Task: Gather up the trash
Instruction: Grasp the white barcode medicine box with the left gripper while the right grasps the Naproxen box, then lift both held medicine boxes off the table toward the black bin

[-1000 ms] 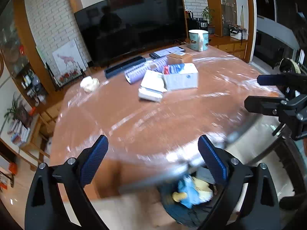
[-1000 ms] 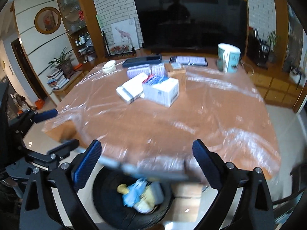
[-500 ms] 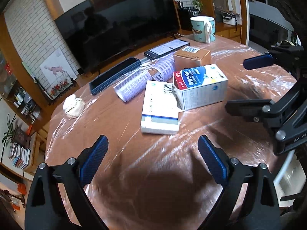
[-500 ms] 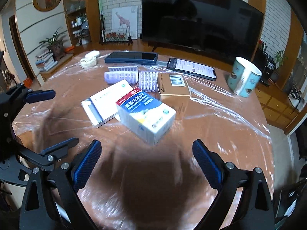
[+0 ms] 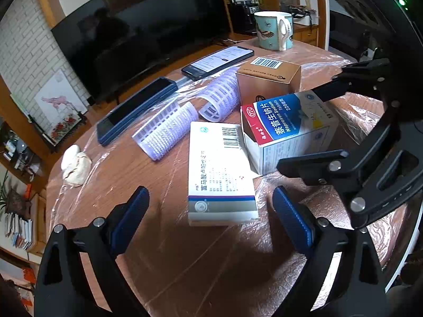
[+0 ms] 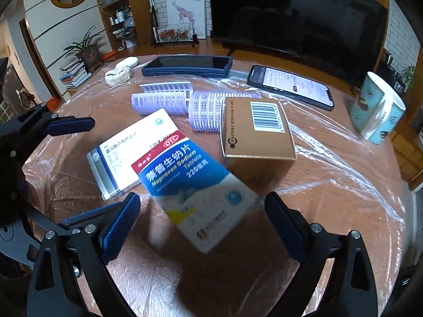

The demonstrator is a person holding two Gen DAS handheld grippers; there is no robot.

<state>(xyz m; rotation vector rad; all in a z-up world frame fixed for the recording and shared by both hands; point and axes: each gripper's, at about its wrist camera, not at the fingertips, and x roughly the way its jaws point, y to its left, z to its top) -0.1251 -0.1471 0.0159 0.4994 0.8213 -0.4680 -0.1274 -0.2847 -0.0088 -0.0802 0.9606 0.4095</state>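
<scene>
A flat white medicine box (image 5: 219,174) lies on the plastic-covered table (image 5: 164,251). My left gripper (image 5: 211,219) hangs just in front of it, its jaws closing, and the pads stand clear of the box's near end. A blue and white tablet box (image 6: 195,182) stands tilted beside it, between the fingers of my right gripper (image 6: 203,216), whose jaws are also closing without touching it. A brown carton (image 6: 256,129) sits behind. In the left wrist view my right gripper (image 5: 321,126) straddles the blue and white tablet box (image 5: 288,132).
Two rolls of purple labels (image 5: 169,129) lie behind the boxes. Further back are a lit phone (image 5: 219,60), a dark blue case (image 5: 137,111) and a mug (image 6: 378,116). A crumpled white wad (image 5: 75,166) sits at the left edge. A television stands beyond.
Both grippers have come forward and down from the table's edge to the boxes. The bin seen below the edge has left view. Both pairs of jaws have narrowed a little.
</scene>
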